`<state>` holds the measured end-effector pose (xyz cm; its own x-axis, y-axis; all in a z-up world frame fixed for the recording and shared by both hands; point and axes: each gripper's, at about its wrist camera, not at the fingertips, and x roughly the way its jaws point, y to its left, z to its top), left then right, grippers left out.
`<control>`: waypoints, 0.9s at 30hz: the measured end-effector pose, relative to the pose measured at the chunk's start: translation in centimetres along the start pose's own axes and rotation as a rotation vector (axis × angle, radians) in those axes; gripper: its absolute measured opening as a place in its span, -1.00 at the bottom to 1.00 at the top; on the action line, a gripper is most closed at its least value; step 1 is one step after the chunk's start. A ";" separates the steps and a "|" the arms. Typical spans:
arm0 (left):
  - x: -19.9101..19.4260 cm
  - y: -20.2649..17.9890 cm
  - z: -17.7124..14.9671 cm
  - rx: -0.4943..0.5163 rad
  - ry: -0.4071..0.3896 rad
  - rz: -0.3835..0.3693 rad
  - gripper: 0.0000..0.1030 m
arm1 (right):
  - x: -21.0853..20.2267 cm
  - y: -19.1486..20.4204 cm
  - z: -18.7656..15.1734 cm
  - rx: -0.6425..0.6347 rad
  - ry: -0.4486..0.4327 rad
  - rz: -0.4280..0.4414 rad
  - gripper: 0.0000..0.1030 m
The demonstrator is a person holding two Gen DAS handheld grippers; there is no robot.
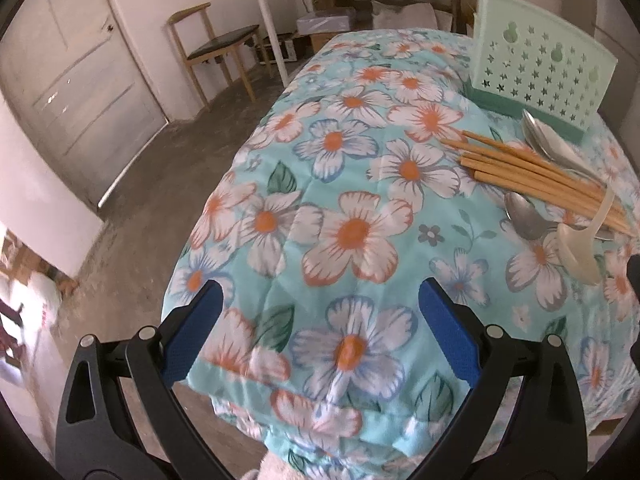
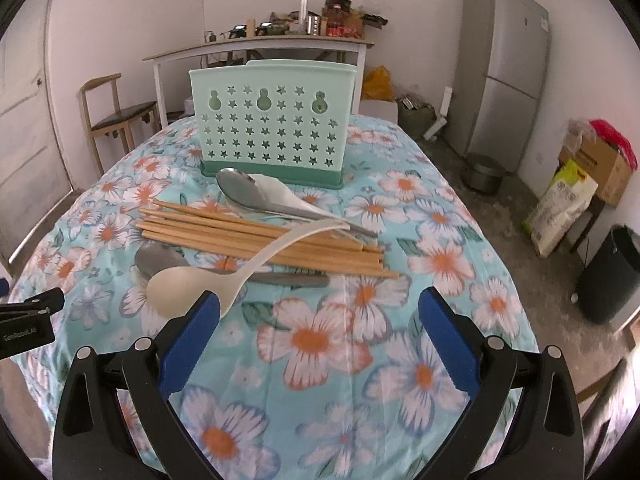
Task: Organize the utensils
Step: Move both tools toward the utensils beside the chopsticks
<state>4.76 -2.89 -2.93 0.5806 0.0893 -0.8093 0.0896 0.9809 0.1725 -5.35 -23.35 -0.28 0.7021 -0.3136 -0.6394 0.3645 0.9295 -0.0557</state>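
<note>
A pile of utensils lies on the floral tablecloth [image 2: 320, 340]: several wooden chopsticks [image 2: 256, 236] [image 1: 532, 170], a cream plastic spoon [image 2: 188, 286] [image 1: 580, 246] resting across them, a metal spoon [image 2: 160, 260] [image 1: 524, 216] beneath, and another metal spoon [image 2: 240, 188] [image 1: 548, 136] with a white spoon [image 2: 280, 192] behind. A mint-green perforated utensil holder [image 2: 272, 124] [image 1: 540, 68] stands upright beyond the pile. My right gripper [image 2: 320, 308] is open, just short of the cream spoon's bowl. My left gripper [image 1: 320, 300] is open over the cloth, left of the pile.
A wooden chair [image 1: 212, 48] and a white-legged table [image 2: 260, 46] stand behind. A door [image 1: 76, 80] is at far left. A refrigerator [image 2: 504, 72], boxes [image 2: 596, 160], a pot [image 2: 482, 174] and a black bin [image 2: 612, 272] are on the right floor.
</note>
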 end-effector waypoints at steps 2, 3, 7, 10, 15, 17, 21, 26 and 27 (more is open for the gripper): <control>0.4 -0.4 0.4 0.011 -0.004 -0.001 0.84 | 0.7 0.0 0.2 -0.017 0.001 0.010 0.88; 0.6 -0.6 0.7 0.014 -0.005 0.000 0.84 | 0.9 -0.1 0.3 -0.024 0.002 0.019 0.88; 1.4 -1.3 1.6 0.024 -0.010 -0.013 0.84 | 2.1 -0.4 0.5 -0.028 -0.002 0.070 0.88; 2.1 -1.9 2.3 0.039 -0.007 0.006 0.84 | 3.0 -0.6 0.6 -0.021 0.000 0.088 0.88; 3.1 -2.5 3.4 0.034 0.009 0.039 0.84 | 4.4 -0.9 0.6 -0.005 0.022 0.118 0.88; 3.2 -2.6 3.8 0.032 0.008 0.053 0.84 | 4.8 -0.8 0.6 -0.008 0.030 0.128 0.88; 3.5 -2.9 4.5 0.035 0.008 0.074 0.84 | 5.3 -0.8 0.6 -0.013 0.041 0.147 0.88; 3.5 -3.4 4.8 0.045 0.007 0.091 0.84 | 5.6 -1.0 0.6 0.001 0.055 0.173 0.88; 3.5 -3.5 4.9 0.049 0.006 0.095 0.84 | 5.7 -1.1 0.5 0.003 0.056 0.176 0.88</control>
<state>10.42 -6.87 -3.63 0.5833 0.1823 -0.7915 0.0743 0.9584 0.2756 -1.44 -26.23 -3.44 0.7202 -0.1345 -0.6806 0.2408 0.9685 0.0634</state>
